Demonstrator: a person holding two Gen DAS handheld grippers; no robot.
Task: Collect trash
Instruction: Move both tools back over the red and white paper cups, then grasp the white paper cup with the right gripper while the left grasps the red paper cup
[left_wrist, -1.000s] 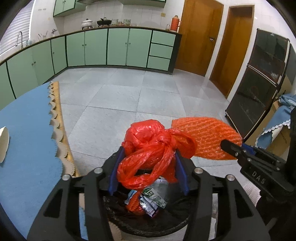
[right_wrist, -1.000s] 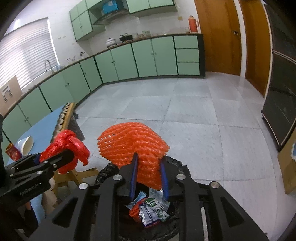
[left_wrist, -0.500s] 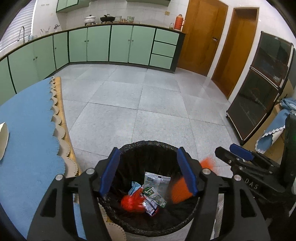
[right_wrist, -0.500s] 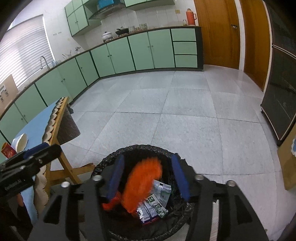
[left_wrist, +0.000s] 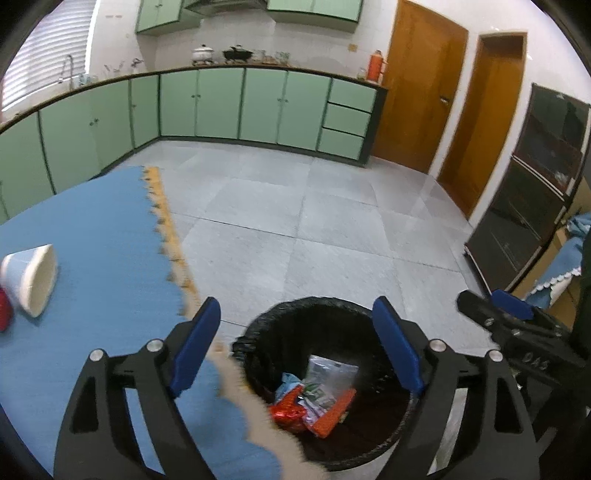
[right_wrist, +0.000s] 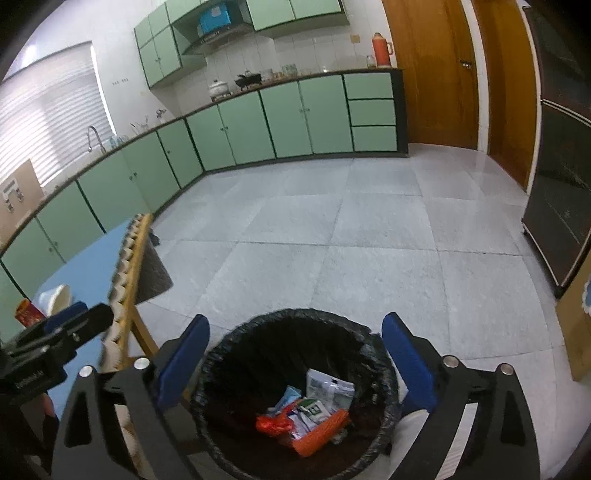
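A black-lined trash bin (left_wrist: 258, 339) stands on the floor beside the table; it also shows in the right wrist view (right_wrist: 229, 347). Inside lie a red plastic bag (left_wrist: 286, 415), an orange foam net (left_wrist: 334, 411) and several wrappers (left_wrist: 327, 373). My left gripper (left_wrist: 295, 354) is open and empty above the bin's left side. My right gripper (right_wrist: 295, 365) is open and empty above the bin. A white paper cup (left_wrist: 31, 273) lies on its side on the blue tablecloth (left_wrist: 92, 240), next to a red item (left_wrist: 4, 314) at the left edge.
Green cabinets (left_wrist: 221, 105) line the far wall. Wooden doors (left_wrist: 417, 85) and a dark glass cabinet (left_wrist: 535, 206) stand at the right. The grey tiled floor (left_wrist: 314, 221) stretches beyond the bin. The table's wooden edge (right_wrist: 136, 254) is left of the bin.
Both grippers opened and dropped the red bag and the orange net into the bin. Both have since lifted back, the left one swinging toward the table.
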